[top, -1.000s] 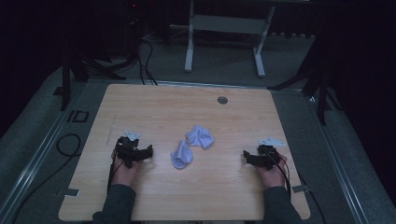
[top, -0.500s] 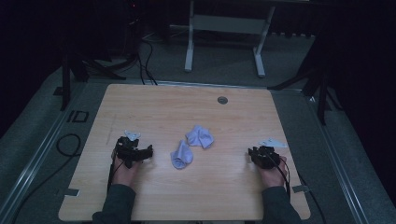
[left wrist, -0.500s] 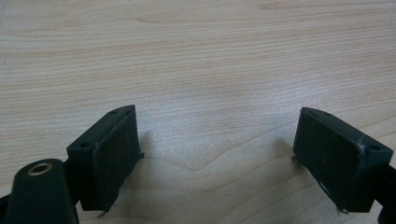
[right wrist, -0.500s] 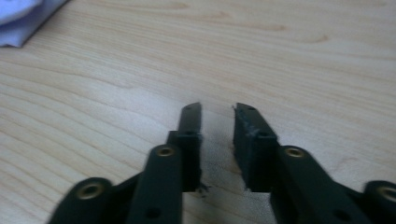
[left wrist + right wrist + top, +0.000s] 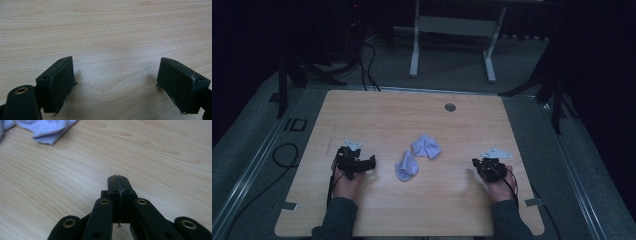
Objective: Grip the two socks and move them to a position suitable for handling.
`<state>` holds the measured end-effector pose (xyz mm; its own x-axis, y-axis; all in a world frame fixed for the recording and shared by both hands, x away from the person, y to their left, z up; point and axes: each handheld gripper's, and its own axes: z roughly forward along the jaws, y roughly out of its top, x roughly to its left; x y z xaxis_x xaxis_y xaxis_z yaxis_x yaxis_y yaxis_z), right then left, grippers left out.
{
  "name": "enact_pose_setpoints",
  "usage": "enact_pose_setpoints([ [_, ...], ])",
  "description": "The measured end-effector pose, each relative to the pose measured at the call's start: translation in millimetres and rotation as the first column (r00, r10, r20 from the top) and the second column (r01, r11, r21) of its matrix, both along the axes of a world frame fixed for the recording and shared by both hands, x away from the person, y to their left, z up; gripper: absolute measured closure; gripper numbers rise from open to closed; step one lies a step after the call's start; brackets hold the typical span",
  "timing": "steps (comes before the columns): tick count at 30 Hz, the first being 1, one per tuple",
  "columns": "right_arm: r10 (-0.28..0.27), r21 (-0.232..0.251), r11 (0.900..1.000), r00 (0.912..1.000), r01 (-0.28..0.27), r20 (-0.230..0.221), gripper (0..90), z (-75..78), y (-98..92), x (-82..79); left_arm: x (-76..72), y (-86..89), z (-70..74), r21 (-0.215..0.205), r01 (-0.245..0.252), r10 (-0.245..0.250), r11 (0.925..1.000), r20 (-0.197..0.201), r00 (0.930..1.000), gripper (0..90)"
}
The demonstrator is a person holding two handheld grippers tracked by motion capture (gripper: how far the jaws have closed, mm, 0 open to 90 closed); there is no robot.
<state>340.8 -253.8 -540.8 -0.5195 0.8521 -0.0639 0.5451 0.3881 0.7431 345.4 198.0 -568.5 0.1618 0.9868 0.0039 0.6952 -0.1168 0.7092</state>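
Note:
Two pale lilac socks lie near the middle of the wooden table [image 5: 412, 210]: one sock [image 5: 406, 166] toward the front, the other sock [image 5: 427, 146] just behind and right of it. My left gripper [image 5: 372, 161] rests on the table left of them, jaws wide apart over bare wood [image 5: 115, 80]. My right gripper [image 5: 475, 163] sits at the right, apart from the socks; its jaws have just been closing and now meet with nothing between them [image 5: 117, 178]. A corner of lilac sock [image 5: 50, 130] shows at the top left of the right gripper view.
A small round grommet [image 5: 450, 107] sits near the table's far edge. Beyond the table stand a white frame [image 5: 452, 30] and loose cables [image 5: 362, 55] on the grey floor. A cable loop [image 5: 284, 155] lies left of the table.
The right gripper's jaws have gone from open to shut, and that hand has drifted slightly left toward the table's middle. The left hand and both socks have stayed put.

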Motion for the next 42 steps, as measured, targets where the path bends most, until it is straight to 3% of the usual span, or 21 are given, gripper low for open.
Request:
enact_pose_setpoints([
  [10,0.095,-0.020,0.995,0.9955,-0.095,0.002,89.9,2.7,29.1,-7.2,0.1,-0.4,0.1,0.001,-0.003,0.003,1.0000,-0.001,1.0000,14.1],
  [14,0.142,-0.030,0.989,0.9898,-0.142,-0.003,89.8,3.1,43.3,-10.1,0.0,-0.5,0.2,0.003,-0.004,0.004,1.0000,-0.002,1.0000,14.1],
  [23,0.233,-0.007,0.973,0.9724,-0.233,-0.017,89.8,6.8,69.8,-15.1,0.0,-0.7,0.2,0.003,-0.005,0.005,1.0000,-0.002,1.0000,14.1],
  [34,0.303,0.024,0.953,0.9518,-0.302,-0.047,89.9,6.9,98.8,-14.0,-0.7,-1.5,0.1,-0.001,-0.006,0.006,1.0000,0.004,1.0000,15.4],
  [42,0.342,0.012,0.940,0.9382,-0.342,-0.054,89.9,4.2,125.0,-11.9,-3.0,-4.5,0.4,-0.006,0.003,-0.002,1.0000,0.022,0.9998,25.0],
])
